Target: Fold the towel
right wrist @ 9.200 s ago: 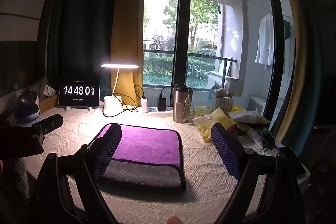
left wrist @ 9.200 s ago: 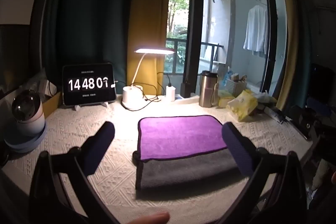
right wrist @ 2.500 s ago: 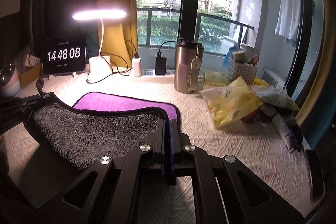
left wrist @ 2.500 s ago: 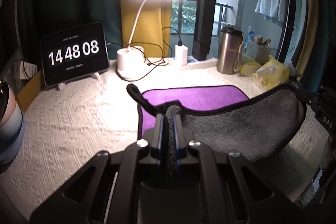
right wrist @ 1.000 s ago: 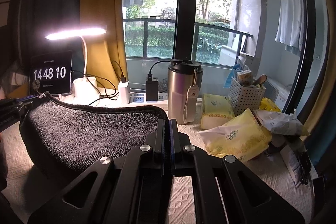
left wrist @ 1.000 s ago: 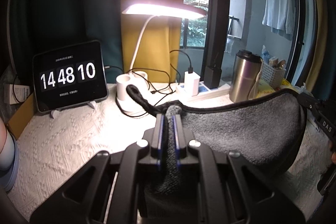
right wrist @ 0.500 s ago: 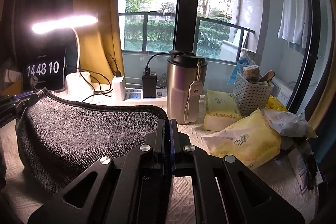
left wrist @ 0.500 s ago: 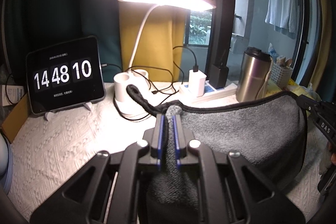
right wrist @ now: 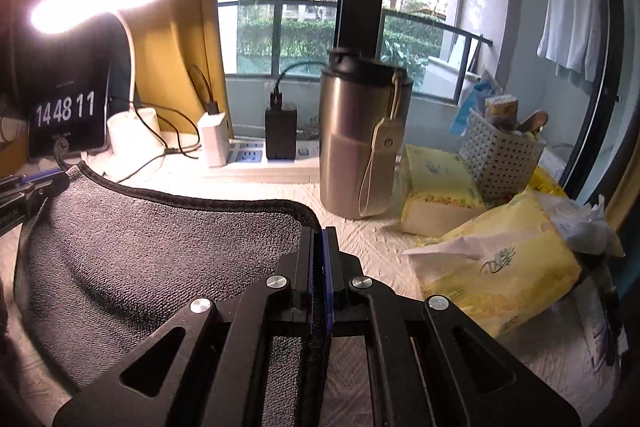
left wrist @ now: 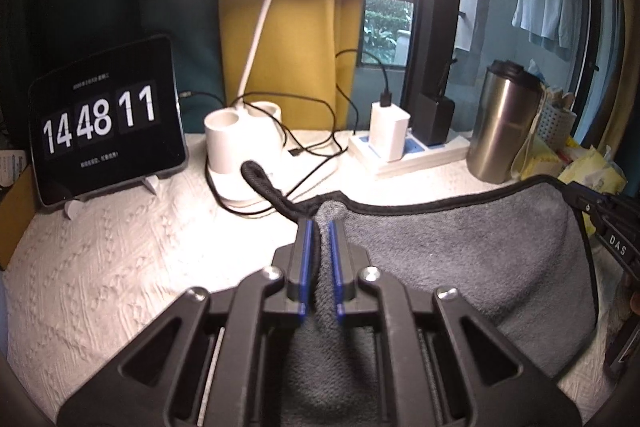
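The towel [left wrist: 460, 259] shows its grey side with a black hem and hangs stretched between my two grippers above the white tablecloth. My left gripper [left wrist: 319, 227] is shut on its left corner, and a black hang loop [left wrist: 260, 183] sticks out past the fingers. My right gripper [right wrist: 319, 233] is shut on the right corner of the towel [right wrist: 160, 247]. The right gripper also shows at the right edge of the left wrist view [left wrist: 600, 219]. The left gripper shows at the left edge of the right wrist view [right wrist: 28, 187]. The purple side is hidden.
Along the back stand a tablet clock [left wrist: 104, 123], a lit white desk lamp [left wrist: 240, 131], a power strip with chargers [left wrist: 404, 151] and a steel tumbler [right wrist: 362, 135]. Yellow tissue packs [right wrist: 496, 267] and a white basket [right wrist: 500, 155] lie at the right.
Both grippers have carried the towel's near edge up and toward the back of the table; the lamp, power strip and tumbler loom closer. The purple side has gone out of sight.
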A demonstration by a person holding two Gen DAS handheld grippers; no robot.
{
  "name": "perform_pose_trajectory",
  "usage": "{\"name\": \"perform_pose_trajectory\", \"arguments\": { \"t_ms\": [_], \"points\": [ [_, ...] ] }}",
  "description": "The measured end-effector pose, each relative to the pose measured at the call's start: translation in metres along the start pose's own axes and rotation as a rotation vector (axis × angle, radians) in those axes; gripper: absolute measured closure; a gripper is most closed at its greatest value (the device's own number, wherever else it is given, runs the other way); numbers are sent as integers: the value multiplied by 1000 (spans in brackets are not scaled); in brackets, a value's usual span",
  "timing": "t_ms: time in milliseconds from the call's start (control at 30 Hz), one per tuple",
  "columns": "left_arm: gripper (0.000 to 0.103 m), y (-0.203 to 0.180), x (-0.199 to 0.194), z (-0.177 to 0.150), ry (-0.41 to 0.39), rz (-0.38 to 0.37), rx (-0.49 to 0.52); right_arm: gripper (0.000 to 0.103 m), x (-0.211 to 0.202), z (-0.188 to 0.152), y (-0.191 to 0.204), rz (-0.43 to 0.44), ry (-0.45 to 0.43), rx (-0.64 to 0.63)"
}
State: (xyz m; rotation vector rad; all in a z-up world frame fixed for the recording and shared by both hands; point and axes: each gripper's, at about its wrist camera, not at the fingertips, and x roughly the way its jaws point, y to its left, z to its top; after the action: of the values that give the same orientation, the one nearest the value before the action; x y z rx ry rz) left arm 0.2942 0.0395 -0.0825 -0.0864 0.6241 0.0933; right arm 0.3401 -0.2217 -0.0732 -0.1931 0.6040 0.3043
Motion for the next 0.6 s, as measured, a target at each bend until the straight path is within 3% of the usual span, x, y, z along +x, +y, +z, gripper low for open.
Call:
{"name": "perform_pose_trajectory", "arguments": {
  "t_ms": [600],
  "points": [
    [87,7,57,-18,203,-1,-58,98,51,-18,0,-11,183,-19]
  ]
}}
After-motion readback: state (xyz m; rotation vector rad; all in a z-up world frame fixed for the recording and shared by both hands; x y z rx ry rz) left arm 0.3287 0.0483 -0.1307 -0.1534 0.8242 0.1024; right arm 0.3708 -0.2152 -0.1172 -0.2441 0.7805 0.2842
